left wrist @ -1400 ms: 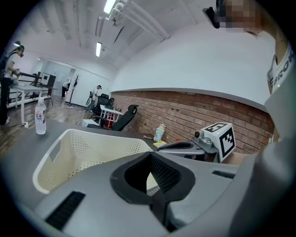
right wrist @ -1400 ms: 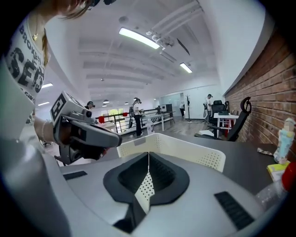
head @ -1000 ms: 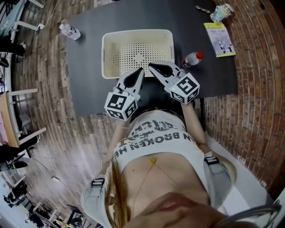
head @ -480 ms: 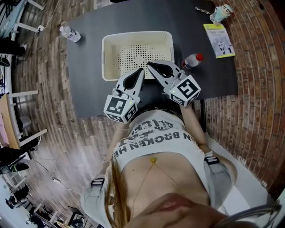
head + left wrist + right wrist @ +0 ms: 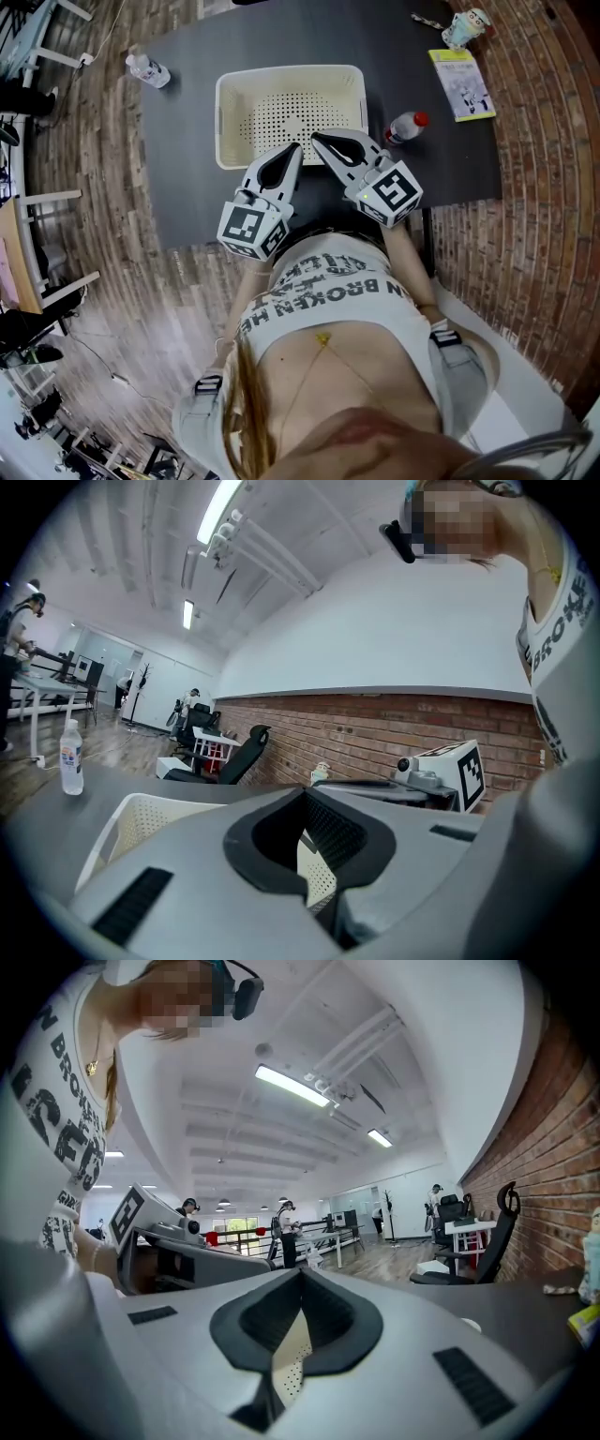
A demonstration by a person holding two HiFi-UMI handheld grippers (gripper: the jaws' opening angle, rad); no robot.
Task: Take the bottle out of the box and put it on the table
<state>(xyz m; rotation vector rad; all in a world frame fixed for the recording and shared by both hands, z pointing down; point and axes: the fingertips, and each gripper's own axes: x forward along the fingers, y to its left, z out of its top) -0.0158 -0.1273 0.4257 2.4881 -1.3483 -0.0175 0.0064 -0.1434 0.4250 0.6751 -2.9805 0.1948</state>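
Grippers are staying put: your left gripper [image 5: 298,147] and right gripper [image 5: 315,139] are keeping fingers pressed together, empty. The bottle [image 5: 405,126] is lying on the tabletop [image 5: 187,141] beside the empty box [image 5: 291,117], so you are looking done.

From the head camera we look steeply down: the wearer's torso fills the lower frame, while the table [image 5: 178,141] and white box [image 5: 223,122] lie in the upper half, farther off. The camera on the left gripper [image 5: 298,148] sits low and close behind its jaws, facing level toward the brick wall [image 5: 375,728]; the one on the right gripper [image 5: 316,139] faces the open room. Both gripper views share the box, seen through their jaws, and each catches the other gripper to one side.
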